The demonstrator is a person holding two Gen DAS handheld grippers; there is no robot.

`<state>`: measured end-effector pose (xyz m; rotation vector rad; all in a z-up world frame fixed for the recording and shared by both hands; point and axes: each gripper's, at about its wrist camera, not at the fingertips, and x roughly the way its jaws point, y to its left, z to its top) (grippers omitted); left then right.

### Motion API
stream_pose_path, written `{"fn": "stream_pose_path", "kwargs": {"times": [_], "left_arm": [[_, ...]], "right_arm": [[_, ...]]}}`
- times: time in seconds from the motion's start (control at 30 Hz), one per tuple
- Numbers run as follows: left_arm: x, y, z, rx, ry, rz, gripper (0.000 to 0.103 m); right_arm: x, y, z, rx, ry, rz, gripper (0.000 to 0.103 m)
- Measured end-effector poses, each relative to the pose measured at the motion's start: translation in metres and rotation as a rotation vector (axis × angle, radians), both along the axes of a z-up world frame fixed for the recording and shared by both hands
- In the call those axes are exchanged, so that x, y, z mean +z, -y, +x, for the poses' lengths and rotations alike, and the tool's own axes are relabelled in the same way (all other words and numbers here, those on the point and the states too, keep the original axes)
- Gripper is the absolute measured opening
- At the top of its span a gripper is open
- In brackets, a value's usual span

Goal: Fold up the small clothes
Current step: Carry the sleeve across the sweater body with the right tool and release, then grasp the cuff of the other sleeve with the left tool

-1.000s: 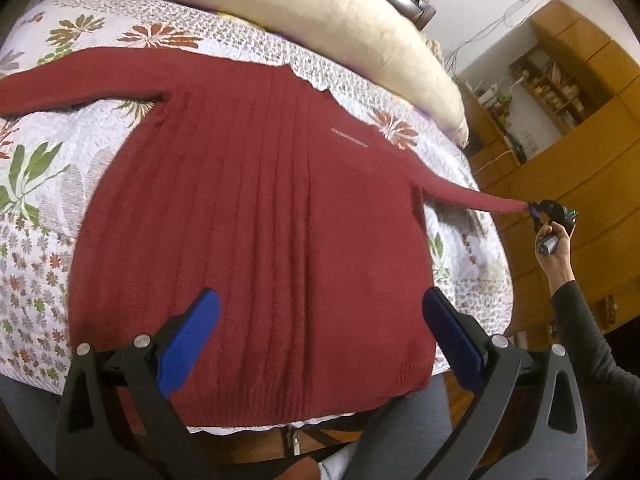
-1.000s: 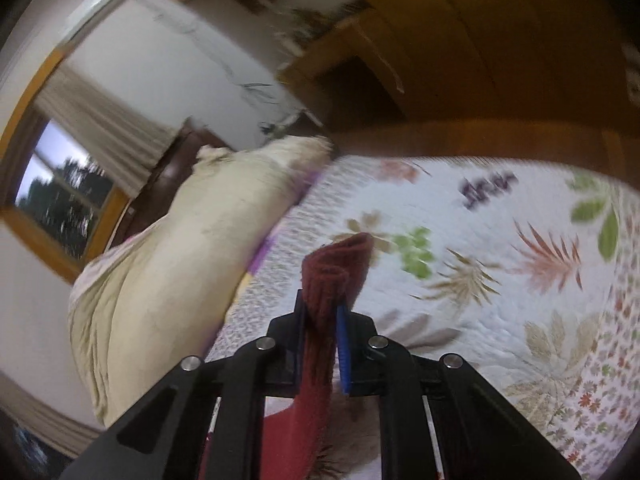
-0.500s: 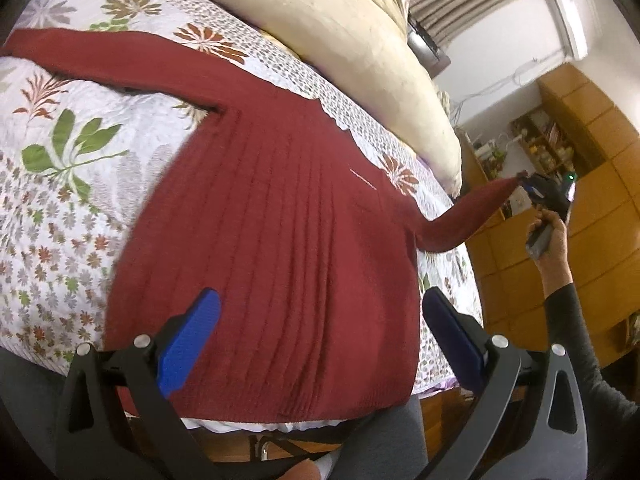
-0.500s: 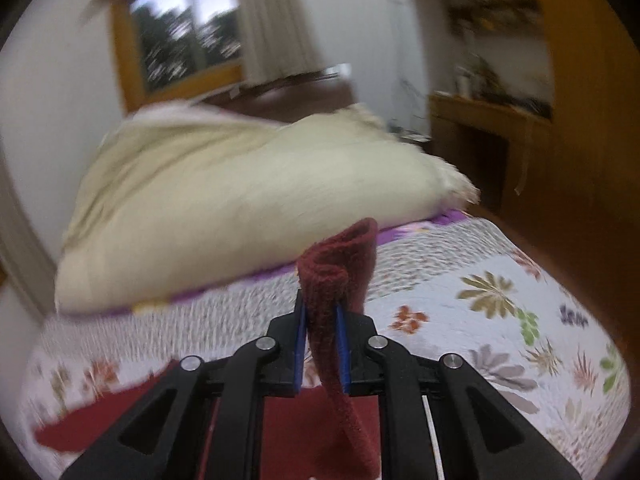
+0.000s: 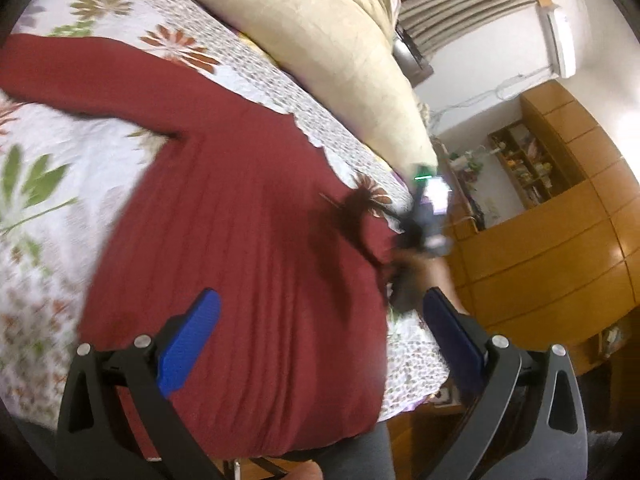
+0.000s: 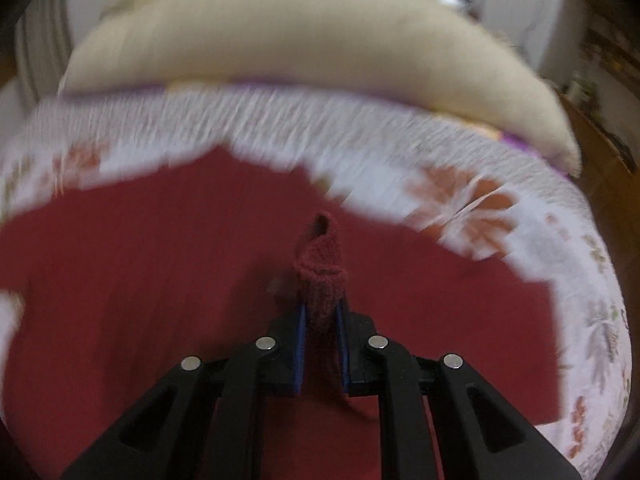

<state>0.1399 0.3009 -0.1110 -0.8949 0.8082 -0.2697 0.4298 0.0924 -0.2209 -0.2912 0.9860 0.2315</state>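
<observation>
The right gripper [image 6: 320, 320] has its blue-padded jaws clamped on the cuff of a sleeve [image 6: 319, 264] of the dark red ribbed knit sweater [image 5: 240, 248], the cuff standing up out of the jaws in a small loop toward 12 o'clock. The left gripper [image 5: 316, 344] has its blue pads spread wide apart with nothing between them, over the sweater's lower body. The sweater lies flat on the white floral quilted bedspread [image 5: 48, 184]; its other sleeve runs out toward 10 o'clock in the left wrist view, and its hem reaches the bed's near edge at 6 o'clock. No readable writing or label shows; both views are motion-blurred. In the left wrist view the right gripper [image 5: 420, 220] and the hand holding it sit at 3 o'clock over the sweater's side edge. A large cream pillow [image 6: 304, 28] bounds the bedspread at 12 o'clock, bare bedspread showing between it and the sweater. Wooden cabinets [image 5: 560, 220] stand beyond the bed at 3 o'clock.
</observation>
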Motion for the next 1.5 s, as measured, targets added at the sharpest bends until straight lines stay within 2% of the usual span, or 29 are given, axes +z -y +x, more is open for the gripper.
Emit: {"fn": "stream_pose_path", "kwargs": {"times": [0.07, 0.1, 0.13, 0.2, 0.3, 0.43, 0.5, 0.6, 0.7, 0.77, 0.8, 0.83, 0.87, 0.97, 1.03, 1.13, 1.27, 1.37, 1.5], "left_arm": [[-0.003, 0.006, 0.022, -0.02, -0.005, -0.003, 0.1], [-0.005, 0.009, 0.035, -0.027, -0.008, -0.01, 0.1], [-0.008, 0.011, 0.046, -0.03, -0.012, -0.02, 0.1], [-0.021, 0.017, 0.08, -0.042, -0.052, -0.069, 0.1], [-0.052, 0.036, 0.135, -0.087, -0.138, -0.184, 0.1], [-0.106, 0.079, 0.212, -0.173, -0.285, -0.343, 0.1], [-0.123, 0.098, 0.24, -0.185, -0.318, -0.352, 0.1], [-0.144, 0.117, 0.271, -0.153, -0.353, -0.364, 0.1], [-0.149, 0.123, 0.288, -0.114, -0.356, -0.323, 0.099], [-0.145, 0.128, 0.297, -0.121, -0.371, -0.28, 0.091], [-0.143, 0.13, 0.302, -0.137, -0.374, -0.238, 0.061], [-0.142, 0.131, 0.304, -0.153, -0.386, -0.204, 0.026], [-0.143, 0.135, 0.31, -0.175, -0.421, -0.143, 0.011], [-0.137, 0.132, 0.318, -0.197, -0.421, -0.112, 0.009], [-0.118, 0.127, 0.324, -0.212, -0.38, -0.09, 0.009], [-0.065, 0.111, 0.331, -0.237, -0.275, -0.016, 0.009], [-0.005, 0.074, 0.332, -0.233, -0.168, 0.082, 0.009], [0.019, 0.041, 0.333, -0.21, -0.129, 0.136, 0.009], [0.016, 0.0, 0.328, -0.177, -0.142, 0.161, 0.009]], "right_arm": [[-0.021, -0.009, -0.01, 0.06, -0.064, 0.033, 0.028], [-0.024, -0.012, -0.015, 0.085, -0.081, 0.054, 0.049], [-0.021, -0.01, -0.023, 0.097, -0.067, 0.073, 0.063], [-0.009, 0.007, -0.035, 0.067, -0.021, 0.138, 0.073], [0.012, 0.065, -0.059, -0.075, -0.025, 0.323, 0.075], [0.018, 0.118, -0.108, -0.166, -0.04, 0.447, 0.075], [0.018, 0.138, -0.133, -0.193, -0.055, 0.497, 0.076], [0.02, 0.155, -0.162, -0.216, -0.08, 0.555, 0.079], [0.023, 0.164, -0.182, -0.225, -0.095, 0.615, 0.081], [0.025, 0.166, -0.191, -0.234, -0.102, 0.649, 0.083], [0.025, 0.165, -0.194, -0.233, -0.107, 0.665, 0.083], [0.026, 0.163, -0.197, -0.228, -0.114, 0.677, 0.083], [0.027, 0.16, -0.201, -0.219, -0.12, 0.687, 0.083], [0.031, 0.156, -0.206, -0.196, -0.12, 0.694, 0.083], [0.034, 0.154, -0.208, -0.173, -0.117, 0.677, 0.083], [0.037, 0.155, -0.215, -0.162, -0.089, 0.643, 0.087], [0.03, 0.157, -0.214, -0.173, -0.109, 0.65, 0.087], [0.022, 0.155, -0.216, -0.19, -0.136, 0.682, 0.087], [0.02, 0.145, -0.218, -0.168, -0.154, 0.685, 0.087]]}}
